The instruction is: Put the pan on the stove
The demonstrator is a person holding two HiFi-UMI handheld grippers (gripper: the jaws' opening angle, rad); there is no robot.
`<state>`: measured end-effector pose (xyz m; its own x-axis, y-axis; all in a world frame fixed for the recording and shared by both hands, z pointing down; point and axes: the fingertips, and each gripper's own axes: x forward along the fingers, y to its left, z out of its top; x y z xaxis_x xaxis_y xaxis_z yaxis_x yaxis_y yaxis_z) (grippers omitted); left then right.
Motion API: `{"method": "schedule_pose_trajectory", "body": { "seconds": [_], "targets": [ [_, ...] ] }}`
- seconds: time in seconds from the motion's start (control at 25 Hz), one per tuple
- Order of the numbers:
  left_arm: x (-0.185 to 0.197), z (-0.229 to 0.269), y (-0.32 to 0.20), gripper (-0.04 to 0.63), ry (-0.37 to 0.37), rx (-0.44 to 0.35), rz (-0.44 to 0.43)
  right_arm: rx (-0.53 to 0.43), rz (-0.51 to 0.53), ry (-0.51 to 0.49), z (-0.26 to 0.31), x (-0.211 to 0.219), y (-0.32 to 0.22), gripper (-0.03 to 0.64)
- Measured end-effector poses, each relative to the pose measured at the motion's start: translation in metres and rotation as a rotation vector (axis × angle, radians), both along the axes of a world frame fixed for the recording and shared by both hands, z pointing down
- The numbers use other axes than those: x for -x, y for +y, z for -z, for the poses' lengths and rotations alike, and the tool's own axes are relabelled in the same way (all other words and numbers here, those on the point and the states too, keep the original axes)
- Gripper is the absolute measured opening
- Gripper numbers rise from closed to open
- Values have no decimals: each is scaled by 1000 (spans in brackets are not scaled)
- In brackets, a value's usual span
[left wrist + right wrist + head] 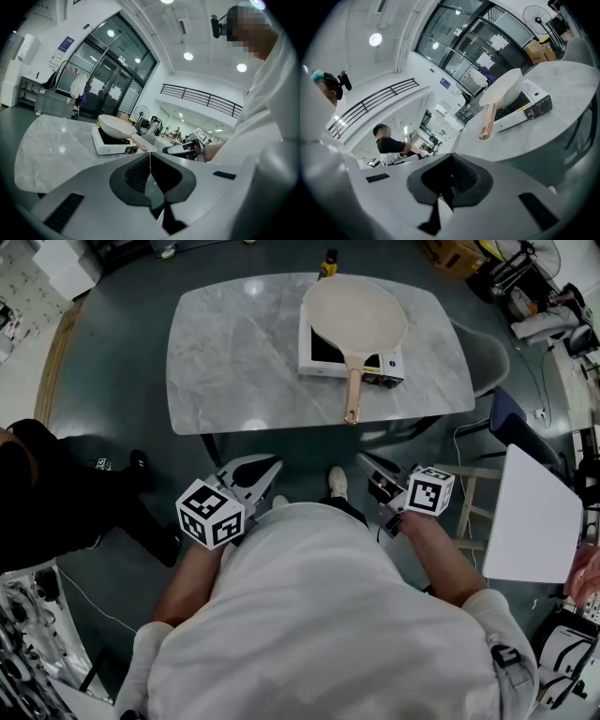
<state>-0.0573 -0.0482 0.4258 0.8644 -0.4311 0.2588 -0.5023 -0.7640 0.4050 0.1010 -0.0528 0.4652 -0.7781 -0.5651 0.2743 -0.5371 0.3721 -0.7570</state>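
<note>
So at this point the pan was sitting on the stove, upper middle of the head view and a bit right of centre, on the far right part of the table. Looked to me like the job was basically done.

Both grippers were pulled in low, close to the person's body, well apart from the table edge. The left gripper was clenched with nothing in it, jaws pressed together in its own view. Same for the right gripper: jaws closed tight, nothing between them.

The bit that matters if anyone had to go back for it: the pan lay straight up-frame from both grippers, and its handle ran pretty much vertically in the picture, pointing down toward the person and sticking out past the stove, its end close to the near table edge. The handle's end was almost directly above the right gripper, so I'd say that hand was nearer. The left would've had to cross over to the right.
</note>
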Motion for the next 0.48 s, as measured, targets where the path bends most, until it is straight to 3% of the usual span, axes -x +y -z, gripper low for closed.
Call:
{"method": "schedule_pose_trajectory", "body": {
  "seconds": [0.48],
  "targets": [
    [2,-5,5,20,8,17,5,-14,28,17,1,9,5,5]
  ]
}}
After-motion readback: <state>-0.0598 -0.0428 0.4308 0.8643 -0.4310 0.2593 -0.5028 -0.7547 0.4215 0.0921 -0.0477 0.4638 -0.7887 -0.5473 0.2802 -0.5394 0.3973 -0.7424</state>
